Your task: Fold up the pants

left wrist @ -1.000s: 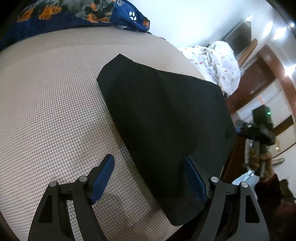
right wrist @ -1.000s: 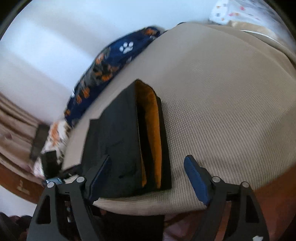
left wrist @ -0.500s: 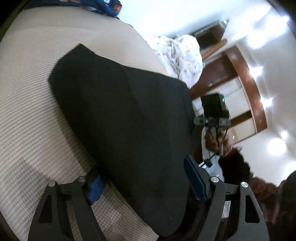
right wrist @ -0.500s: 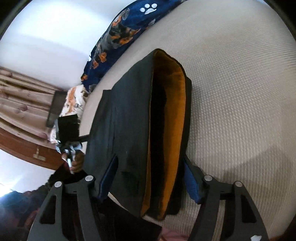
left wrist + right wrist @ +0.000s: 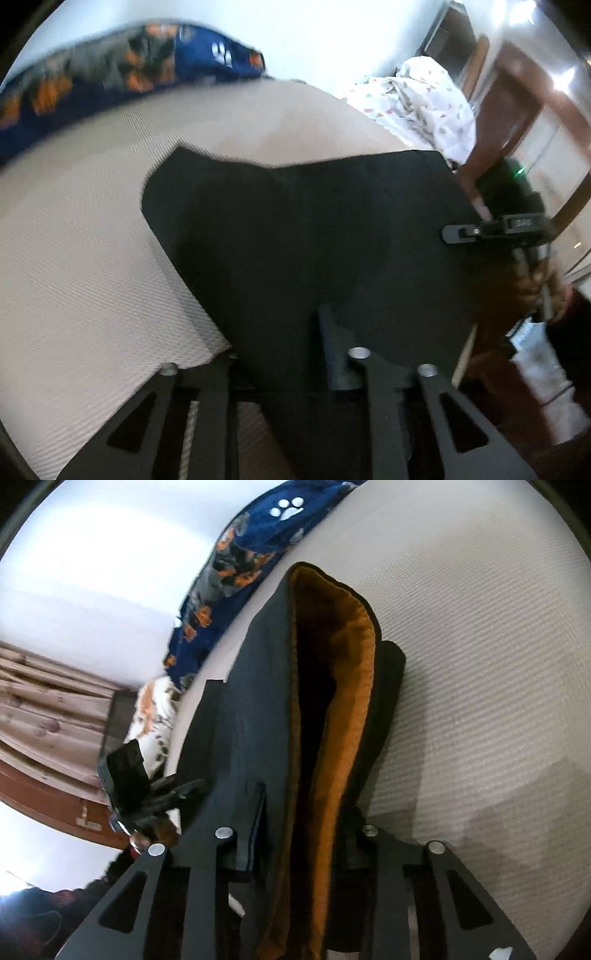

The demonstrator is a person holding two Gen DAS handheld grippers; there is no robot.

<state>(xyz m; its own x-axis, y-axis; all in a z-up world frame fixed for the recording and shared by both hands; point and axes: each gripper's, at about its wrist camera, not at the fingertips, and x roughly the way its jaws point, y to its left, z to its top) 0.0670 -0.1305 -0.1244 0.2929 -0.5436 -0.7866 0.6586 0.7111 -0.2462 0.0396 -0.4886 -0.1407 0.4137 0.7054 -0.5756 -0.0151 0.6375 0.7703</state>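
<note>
We see the black pants (image 5: 314,236) lying folded on the beige bed (image 5: 74,240), with their near edge reaching up between the fingers of both grippers. Our left gripper (image 5: 280,350) is closing on that near edge; its jaws pinch the black cloth, and one finger is hidden under the fabric. Our right gripper (image 5: 303,834) is also closing, its jaws squeezing the waistband end, where the orange lining (image 5: 343,686) gapes open between the black layers. Along the far side of the bed lies a blue blanket (image 5: 251,550) with paw prints. A white dotted sheet (image 5: 424,99) sits bunched at the bed's far corner.
</note>
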